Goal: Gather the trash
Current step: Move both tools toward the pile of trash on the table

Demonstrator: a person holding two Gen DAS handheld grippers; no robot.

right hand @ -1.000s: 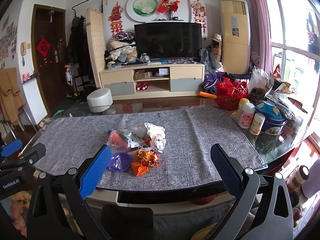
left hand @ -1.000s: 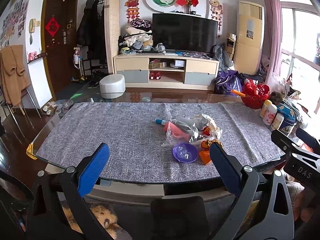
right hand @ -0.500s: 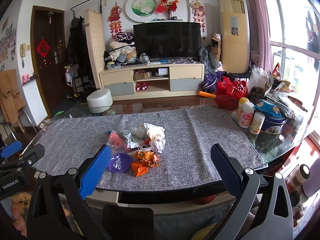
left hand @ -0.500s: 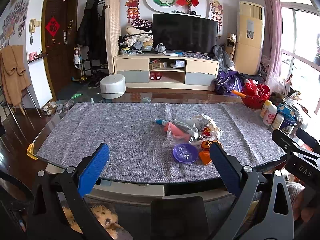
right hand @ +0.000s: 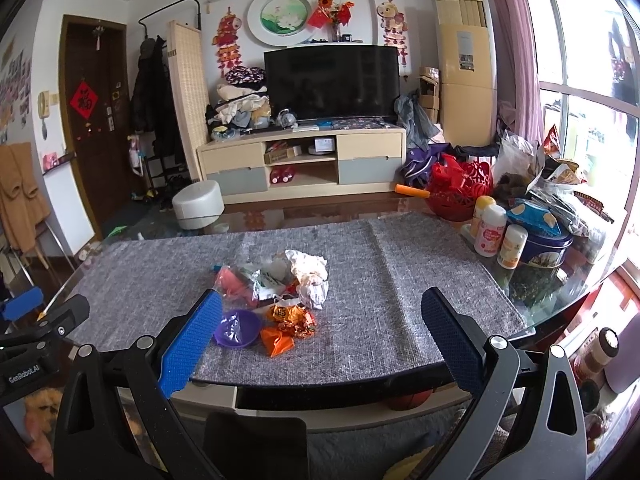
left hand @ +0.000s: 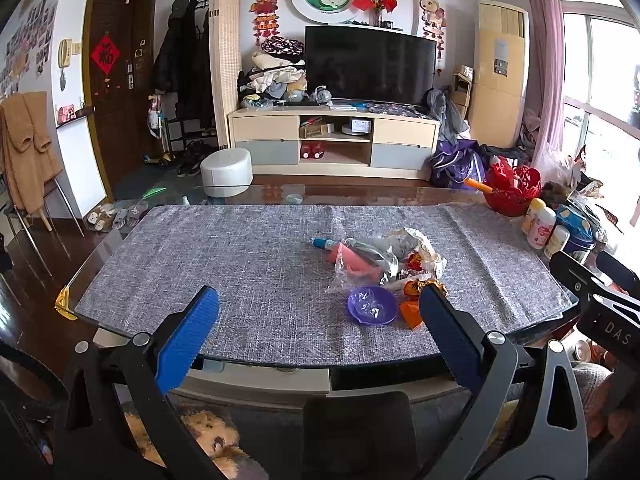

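1. Behind the glass-topped counter (left hand: 96, 256) with its grey woven cloth (left hand: 256, 264) stand a television stand and a dark screen; this background sits as it did a second ago, so the viewpoints have barely shifted.

2. At the middle of the cloth lies the trash, unchanged over the last second: a small purple plastic bowl (right hand: 237, 328), an orange crinkled foil wrapper (right hand: 292, 317) just at its 3 o'clock, an orange folded scrap (right hand: 276, 341) at the bowl's 4 o'clock, a crumpled white paper wad (right hand: 309, 273) at 1 o'clock, and a clear plastic bag holding something pink (left hand: 356, 262) at 11 o'clock. All of it rests on the cloth, untouched.

3. Nearest the pile, the right gripper (right hand: 320, 336) hangs short of the counter's near edge, its blue-padded fingers (right hand: 190, 344) spread wide and empty; it has held this pose.

4. Further out, the left gripper (left hand: 320, 336) likewise stays back from the edge, fingers (left hand: 186, 340) spread wide, holding nothing.

5. At 3 o'clock from the pile, well apart, bottles and a blue round tin (right hand: 538, 246) crowd the counter's end.

6. Judgement: almost nothing has changed, so collection has not begun; no bin is visible.
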